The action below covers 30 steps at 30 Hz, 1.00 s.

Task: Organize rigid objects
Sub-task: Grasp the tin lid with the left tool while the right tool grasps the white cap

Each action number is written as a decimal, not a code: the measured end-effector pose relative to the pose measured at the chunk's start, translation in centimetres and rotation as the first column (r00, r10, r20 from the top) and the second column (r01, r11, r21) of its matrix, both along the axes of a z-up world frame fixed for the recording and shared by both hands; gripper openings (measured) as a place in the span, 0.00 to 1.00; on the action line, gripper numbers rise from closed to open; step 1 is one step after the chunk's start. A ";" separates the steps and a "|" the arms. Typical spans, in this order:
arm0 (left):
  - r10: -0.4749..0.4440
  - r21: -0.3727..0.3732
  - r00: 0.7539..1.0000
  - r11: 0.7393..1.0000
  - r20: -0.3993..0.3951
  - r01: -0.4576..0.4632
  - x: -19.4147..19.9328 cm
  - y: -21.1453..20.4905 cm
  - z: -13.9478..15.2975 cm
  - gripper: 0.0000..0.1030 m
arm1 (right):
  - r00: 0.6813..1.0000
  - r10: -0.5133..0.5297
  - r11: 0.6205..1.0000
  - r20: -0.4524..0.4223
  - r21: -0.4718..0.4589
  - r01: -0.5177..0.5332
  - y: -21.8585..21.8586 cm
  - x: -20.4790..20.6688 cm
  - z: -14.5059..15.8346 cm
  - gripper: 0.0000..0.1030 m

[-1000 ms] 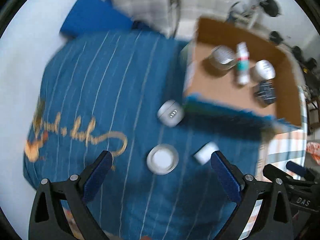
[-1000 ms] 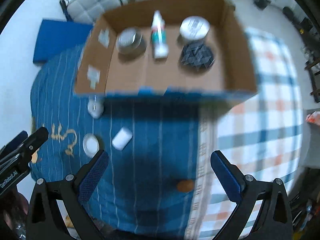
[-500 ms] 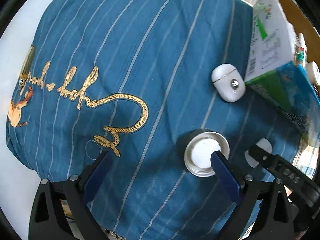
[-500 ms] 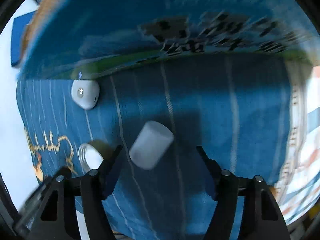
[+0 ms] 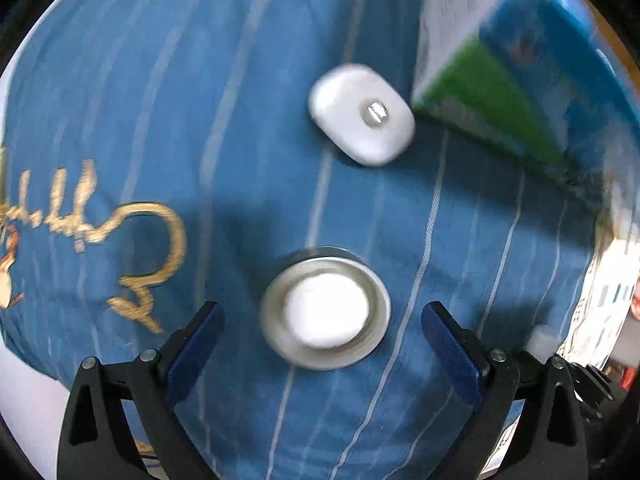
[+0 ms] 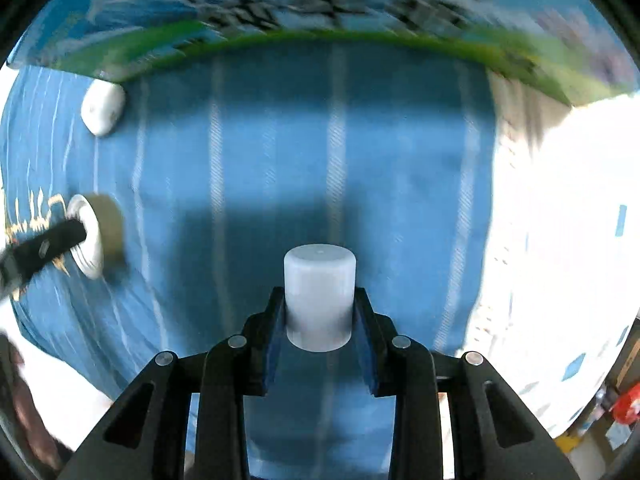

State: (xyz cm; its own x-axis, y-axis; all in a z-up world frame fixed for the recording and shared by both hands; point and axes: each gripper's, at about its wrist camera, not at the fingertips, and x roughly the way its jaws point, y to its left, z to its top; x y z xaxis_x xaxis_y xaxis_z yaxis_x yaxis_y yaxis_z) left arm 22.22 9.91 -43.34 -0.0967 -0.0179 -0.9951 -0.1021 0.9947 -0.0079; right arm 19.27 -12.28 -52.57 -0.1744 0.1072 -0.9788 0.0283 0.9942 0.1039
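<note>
Between the right gripper's (image 6: pixel 319 312) blue-padded fingers (image 6: pixel 276 344) sat the small white plastic cylinder (image 6: pixel 319 296), pinched at its lower half with its flat end pointing away from the camera, so its long axis ran along the fingers rather than across them. The jaws had just been closing, and the frames showed them pressed against both sides of the cylinder, which lay low over the blue striped cloth (image 6: pixel 260 152); whether it had left the cloth could not be told. Away to the left, the left gripper (image 5: pixel 322 340) hung above the round silver tin with the white centre (image 5: pixel 325 312), its fingers (image 5: pixel 196 340) spread wide on either side of the tin's rim and apart from it. That tin stood upright on the cloth, directly between the fingers, so a straight descent and squeeze looked like the left hand's coming move. Beyond it, nearer the blue and green printed cardboard box (image 5: pixel 500 80), lay the white rounded earbud case (image 5: pixel 360 114), just beside the box's corner and well clear of both grippers. The box wall rose ahead of the right gripper, so the cylinder probably had to be lifted over that wall to go inside.
</note>
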 end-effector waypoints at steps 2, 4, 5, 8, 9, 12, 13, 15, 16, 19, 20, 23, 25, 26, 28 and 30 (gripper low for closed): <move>-0.024 0.009 1.000 1.000 -0.017 0.024 0.2 -0.9 -1.1 0.72 | 1.000 -0.008 1.000 -0.002 -0.007 0.008 -1.1 -0.7 -0.2 0.33; -0.039 0.029 0.999 0.999 -0.015 0.040 -0.3 -1.7 -1.5 0.61 | 1.000 -0.022 1.000 -0.007 0.001 0.022 -2.1 -1.2 -0.2 0.33; -0.035 0.027 0.999 0.999 -0.002 0.035 -0.5 -1.9 -1.3 0.61 | 1.000 -0.022 1.000 -0.008 0.006 0.022 -2.3 -1.3 -0.2 0.33; -0.035 -0.020 0.999 0.999 -0.001 0.035 -2.5 -3.5 -0.8 0.61 | 0.999 -0.041 0.998 -0.019 0.037 0.041 -3.3 -1.6 -0.1 0.34; -0.053 -0.030 0.999 0.998 -0.002 0.053 -3.4 -4.4 -0.6 0.61 | 0.998 -0.047 0.998 -0.029 0.045 0.049 -3.6 -1.5 -0.2 0.34; -0.129 -0.020 0.992 0.992 -0.016 0.128 -5.8 -7.3 -0.9 0.61 | 0.998 -0.044 0.998 -0.052 0.053 0.046 -4.4 -1.4 -0.3 0.34; -0.139 -0.016 0.990 0.990 -0.023 0.138 -6.3 -7.9 -1.2 0.61 | 0.998 -0.044 0.998 -0.052 0.051 0.046 -4.4 -1.5 -0.3 0.34; -0.154 0.007 0.988 0.988 -0.014 0.154 -7.2 -8.9 -1.5 0.61 | 0.997 -0.050 0.997 -0.057 0.048 0.053 -4.6 -1.5 -0.5 0.35; -0.155 0.015 0.988 0.988 -0.009 0.155 -7.2 -9.3 -1.4 0.61 | 0.997 -0.055 0.997 -0.058 0.049 0.058 -4.7 -1.5 -0.5 0.36; -0.122 -0.002 0.992 0.993 -0.024 0.122 -7.4 -9.6 -1.5 0.62 | 0.995 -0.077 0.995 -0.062 0.051 0.080 -4.8 -1.3 -0.5 0.40; -0.116 -0.007 0.993 0.993 -0.030 0.116 -7.3 -9.4 -1.6 0.63 | 0.995 -0.085 0.995 -0.061 0.053 0.088 -5.1 -1.1 -0.5 0.41; -0.115 -0.005 0.993 0.993 -0.038 0.115 -6.9 -8.1 -2.2 0.65 | 0.993 -0.102 0.993 -0.065 0.049 0.105 -4.9 -0.5 -0.7 0.46; -0.114 -0.001 0.993 0.993 -0.039 0.115 -5.4 -7.7 -2.1 0.65 | 0.992 -0.110 0.993 -0.067 0.037 0.113 -3.7 1.0 -1.0 0.47; -0.112 -0.001 0.993 0.994 -0.039 0.112 -5.4 -8.2 -2.2 0.65 | 0.991 -0.116 0.992 -0.067 0.031 0.119 -2.9 1.4 -1.3 0.47; -0.111 -0.001 0.993 0.994 -0.038 0.111 -5.0 -8.9 -2.8 0.65 | 0.990 -0.123 0.992 -0.064 0.018 0.124 -2.3 1.7 -1.5 0.46; -0.113 0.001 0.993 0.994 -0.039 0.113 -5.0 -9.2 -2.8 0.65 | 0.989 -0.134 0.991 -0.060 0.002 0.134 -2.0 2.3 -1.6 0.45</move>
